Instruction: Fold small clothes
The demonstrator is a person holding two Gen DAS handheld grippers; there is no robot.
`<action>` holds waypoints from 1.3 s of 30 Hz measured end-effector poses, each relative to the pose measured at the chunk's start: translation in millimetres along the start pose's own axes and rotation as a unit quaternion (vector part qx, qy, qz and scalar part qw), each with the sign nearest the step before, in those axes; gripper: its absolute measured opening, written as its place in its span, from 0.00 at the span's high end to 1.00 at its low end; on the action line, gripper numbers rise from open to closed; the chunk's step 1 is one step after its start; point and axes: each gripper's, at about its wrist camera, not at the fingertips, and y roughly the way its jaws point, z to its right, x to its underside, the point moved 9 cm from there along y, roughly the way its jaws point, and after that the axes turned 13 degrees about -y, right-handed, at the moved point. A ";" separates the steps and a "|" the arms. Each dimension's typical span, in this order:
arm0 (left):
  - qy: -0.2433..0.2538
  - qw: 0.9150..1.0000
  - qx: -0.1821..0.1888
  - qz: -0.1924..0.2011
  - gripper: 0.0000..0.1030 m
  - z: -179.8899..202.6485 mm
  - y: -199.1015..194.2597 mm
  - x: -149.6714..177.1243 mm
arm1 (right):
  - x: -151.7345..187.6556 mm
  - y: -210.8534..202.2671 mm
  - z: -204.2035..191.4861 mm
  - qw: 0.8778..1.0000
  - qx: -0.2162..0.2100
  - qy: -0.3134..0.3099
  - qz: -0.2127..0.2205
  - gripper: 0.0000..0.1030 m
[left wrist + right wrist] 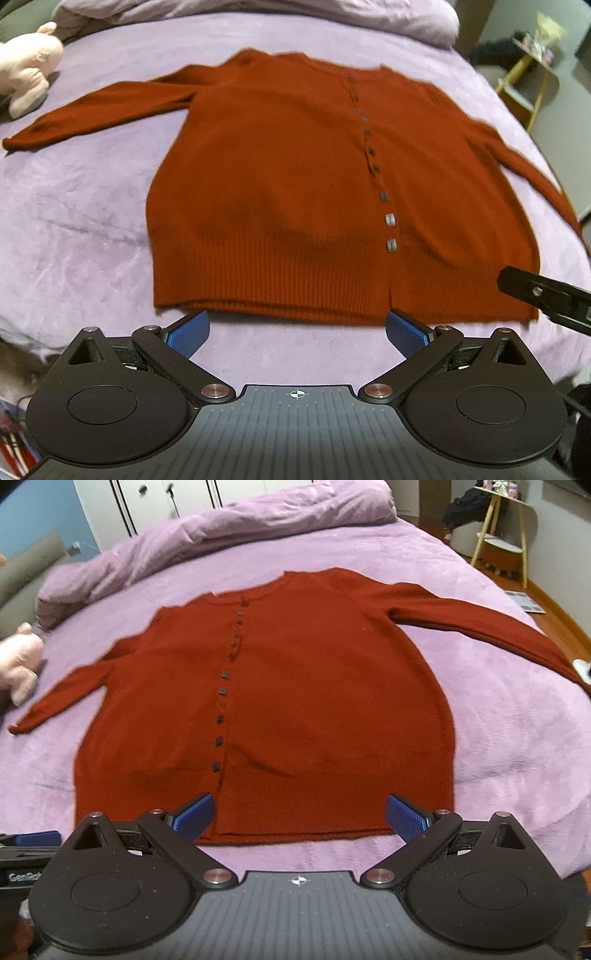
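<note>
A rust-red knitted button-front cardigan [295, 184] lies flat and face up on a lilac plush bedspread [74, 221], both sleeves spread outward. The left gripper [297, 334] hangs just short of the cardigan's ribbed hem, its blue ribbed pads [188, 334] spread wide with only bedspread between them, holding nothing. The hem lies straight ahead of its fingertips, and the row of small dark buttons [369, 151] runs away from it, starting just ahead of its right finger.

The right gripper [299, 814] is likewise spread wide and empty. Its fingertips reach over the hem's near edge, though whether the pads touch the knit is hard to judge from this angle. The button row starts ahead of its left finger.

To the far left of both tools, a pale pink plush toy [27, 66] sits beside the end of one sleeve, apparently just clear of the cuff. Beyond the collar, a rumpled lilac duvet [221, 528] is heaped along the far side of the bed. Off to the right past the bed's edge stands a yellow-legged side table [498, 524]. Each gripper shows at the edge of the other's view, side by side.
</note>
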 end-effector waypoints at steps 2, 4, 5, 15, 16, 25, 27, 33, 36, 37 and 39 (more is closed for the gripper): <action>-0.014 1.000 0.006 0.024 0.00 -1.0 -1.1 -9.7 | -7.7 -4.8 9.1 0.998 -0.024 0.009 0.053 0.04; -0.023 0.999 0.008 0.043 0.00 -2.2 -0.6 -20.7 | -17.8 -12.3 29.8 0.993 -0.020 0.020 0.118 0.04; -0.028 0.998 0.011 0.052 0.00 -2.5 0.1 -26.1 | -23.0 -15.4 43.3 0.989 -0.016 0.024 0.147 0.04; -0.038 0.998 0.012 0.047 0.00 21.1 36.4 -63.2 | -31.8 11.2 297.3 0.919 0.062 0.331 0.204 0.21; -0.031 0.998 0.005 0.050 0.00 25.0 41.1 -64.8 | -24.4 19.6 321.7 0.906 0.072 0.365 0.200 0.28; -0.031 0.999 0.016 0.008 0.00 42.8 75.6 -60.7 | 28.3 77.3 424.2 0.780 0.048 0.578 0.236 0.63; -0.040 0.999 0.019 0.001 0.00 40.3 79.3 -61.3 | 28.1 87.8 435.8 0.766 0.042 0.589 0.253 0.66; -0.064 0.997 0.052 -0.015 0.00 36.0 85.0 -65.8 | 17.6 98.7 467.3 0.771 0.053 0.585 0.246 0.88; -0.076 0.993 0.092 -0.019 0.00 40.4 85.3 -73.9 | -0.5 99.1 468.9 0.810 0.122 0.536 0.203 0.94; -0.077 0.991 0.106 -0.019 0.00 43.6 84.8 -78.0 | -16.7 92.2 462.5 0.831 0.150 0.498 0.200 0.94; -0.074 0.988 0.135 -0.016 0.00 54.3 85.9 -88.9 | -57.7 75.3 435.5 0.868 0.164 0.408 0.231 0.94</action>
